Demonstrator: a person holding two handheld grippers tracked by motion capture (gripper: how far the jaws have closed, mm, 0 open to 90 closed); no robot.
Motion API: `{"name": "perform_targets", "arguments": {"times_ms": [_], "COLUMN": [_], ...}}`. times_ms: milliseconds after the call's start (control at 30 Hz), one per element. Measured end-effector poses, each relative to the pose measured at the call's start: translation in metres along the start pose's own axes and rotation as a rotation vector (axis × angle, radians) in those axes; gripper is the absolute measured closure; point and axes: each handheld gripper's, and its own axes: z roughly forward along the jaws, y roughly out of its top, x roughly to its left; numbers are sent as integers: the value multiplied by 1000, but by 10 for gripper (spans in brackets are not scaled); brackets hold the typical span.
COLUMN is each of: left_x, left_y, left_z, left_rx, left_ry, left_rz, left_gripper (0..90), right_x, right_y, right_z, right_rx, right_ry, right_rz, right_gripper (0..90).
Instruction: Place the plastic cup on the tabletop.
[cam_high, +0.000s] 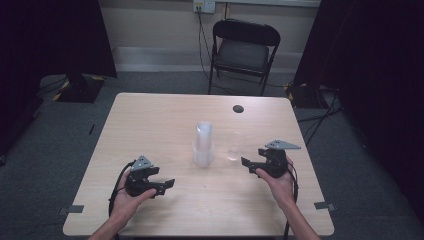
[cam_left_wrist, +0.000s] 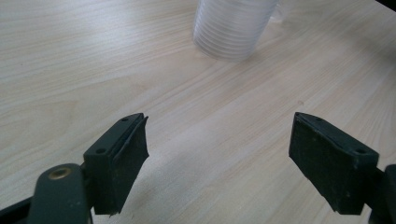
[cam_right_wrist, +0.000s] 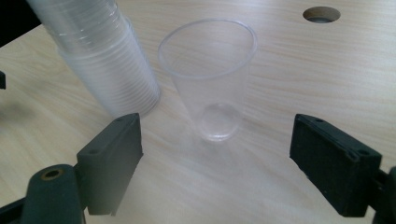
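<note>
A person is sitting at a table (cam_high: 150, 120) with 1 gripper in each hand. The right gripper (cam_high: 249, 165) is hovering just right of a single clear cup (cam_high: 233, 146), its jaws standing wide apart with nothing between the pads; in the right gripper view the cup (cam_right_wrist: 211, 77) is standing upright, mouth up, ahead of the gap and apart from both jaws. Just beside it, on its left in the high view, a stack (cam_high: 203, 144) of clear cups is standing mouth down on the table; in the right gripper view the stack (cam_right_wrist: 100, 51) is nearly touching the cup's rim, though I cannot tell whether they are meeting. The left gripper (cam_high: 169, 184) is resting low over the near left part of the table, pointing toward the stack, well apart from it. Its jaws are also standing wide and are holding nothing, and in the left gripper view the stack (cam_left_wrist: 231, 28) is showing ahead of them. A round hole (cam_high: 238, 108) is sitting in the table's far right part, and a folding chair (cam_high: 242, 50) is standing beyond the far edge.
</note>
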Motion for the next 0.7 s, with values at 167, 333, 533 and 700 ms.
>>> {"name": "perform_targets", "arguments": {"times_ms": [167, 333, 533, 700], "left_x": [0, 0, 0, -1], "left_y": [0, 0, -1, -1], "left_z": [0, -1, 0, 0], "left_rx": [1, -4, 13, 12], "left_ry": [-1, 0, 6, 3], "left_rz": [-1, 2, -1, -4], "left_gripper": [191, 191, 193, 194], "right_x": [3, 12, 16, 16], "right_y": [-8, -20, -43, -54], "right_z": [-10, -21, -37, -40], "right_rx": [5, 18, 41, 47], "right_ry": [2, 9, -1, -17], "right_rz": [4, 5, 44, 53], "right_gripper": [171, 171, 173, 172]}}
